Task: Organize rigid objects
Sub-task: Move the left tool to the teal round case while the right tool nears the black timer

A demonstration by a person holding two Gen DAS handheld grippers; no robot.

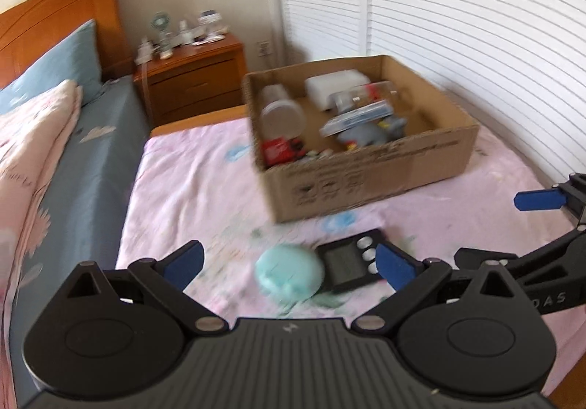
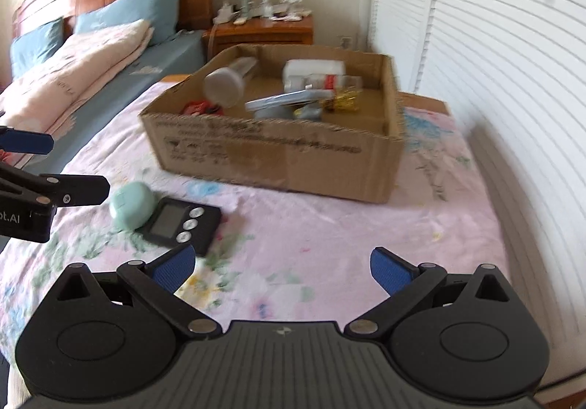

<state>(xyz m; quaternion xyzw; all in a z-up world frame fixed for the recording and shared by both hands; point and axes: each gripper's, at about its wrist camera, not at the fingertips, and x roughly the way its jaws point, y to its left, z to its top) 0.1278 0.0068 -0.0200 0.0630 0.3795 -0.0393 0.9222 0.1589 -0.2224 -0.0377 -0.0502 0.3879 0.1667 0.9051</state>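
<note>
A cardboard box [image 1: 370, 182] [image 2: 278, 160] stands on the pink bed sheet and holds a clear jar [image 1: 282, 112] [image 2: 227, 81], a white box [image 1: 335, 85], a red item and other small things. A mint green round case [image 1: 289, 271] [image 2: 132, 205] and a black digital timer [image 1: 349, 260] [image 2: 181, 222] lie side by side on the sheet. My left gripper [image 1: 289, 264] is open, its fingers either side of the case and timer. My right gripper [image 2: 282, 268] is open and empty over bare sheet, right of the timer.
A wooden nightstand [image 1: 194, 75] [image 2: 263, 30] with a small fan and clutter stands behind the box. A bed with blue pillows [image 2: 139, 11] and a pink quilt [image 2: 77, 72] lies to the left. White louvred doors [image 2: 494, 79] run along the right.
</note>
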